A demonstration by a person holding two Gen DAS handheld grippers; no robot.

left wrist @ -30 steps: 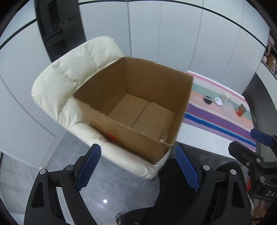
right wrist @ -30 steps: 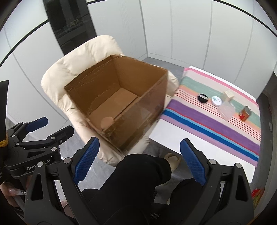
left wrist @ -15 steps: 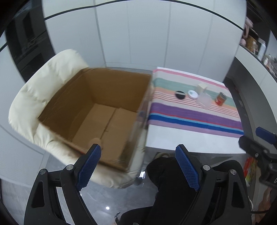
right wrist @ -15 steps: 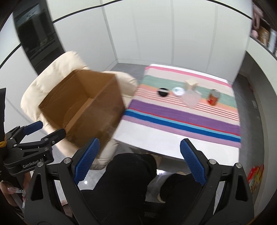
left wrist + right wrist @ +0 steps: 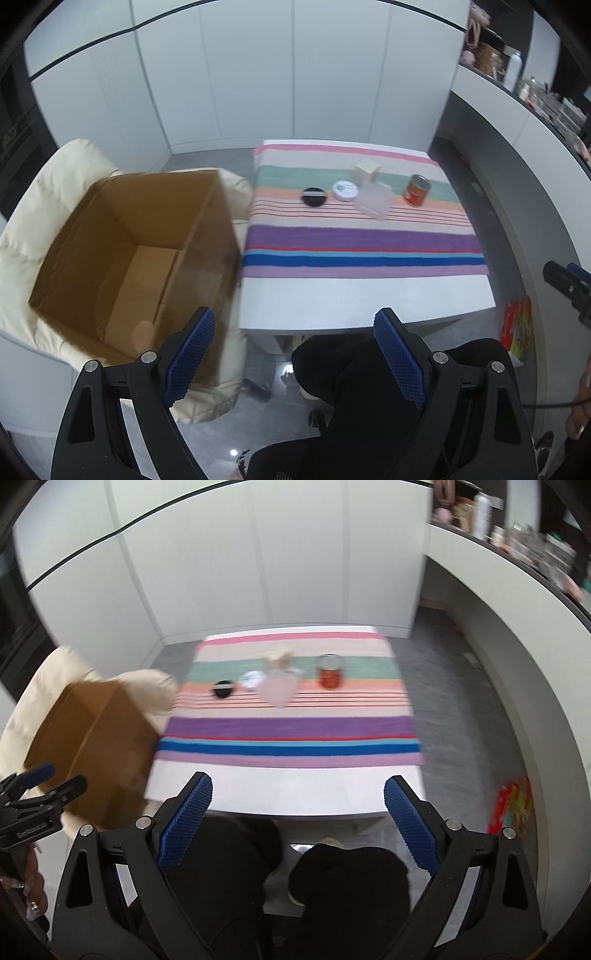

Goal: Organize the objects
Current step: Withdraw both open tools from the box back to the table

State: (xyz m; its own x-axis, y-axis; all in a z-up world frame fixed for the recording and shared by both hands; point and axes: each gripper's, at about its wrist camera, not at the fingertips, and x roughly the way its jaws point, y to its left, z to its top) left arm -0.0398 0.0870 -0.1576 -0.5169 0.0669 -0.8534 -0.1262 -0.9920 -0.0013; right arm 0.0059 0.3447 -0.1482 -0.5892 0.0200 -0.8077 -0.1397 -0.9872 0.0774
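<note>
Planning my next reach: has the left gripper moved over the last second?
Yes. The left gripper has swung right: the cardboard box, centred in its view before, now sits at the left, and the striped table fills the middle.

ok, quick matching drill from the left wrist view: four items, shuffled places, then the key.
Items:
1. red can
2. black round case
3. cardboard box
4. white round tin

Places:
A. on the cream armchair
B. right end of the row
C. left end of the row
D. between black case and clear container

Pairs: 1-B, 2-C, 3-A, 4-D
</note>
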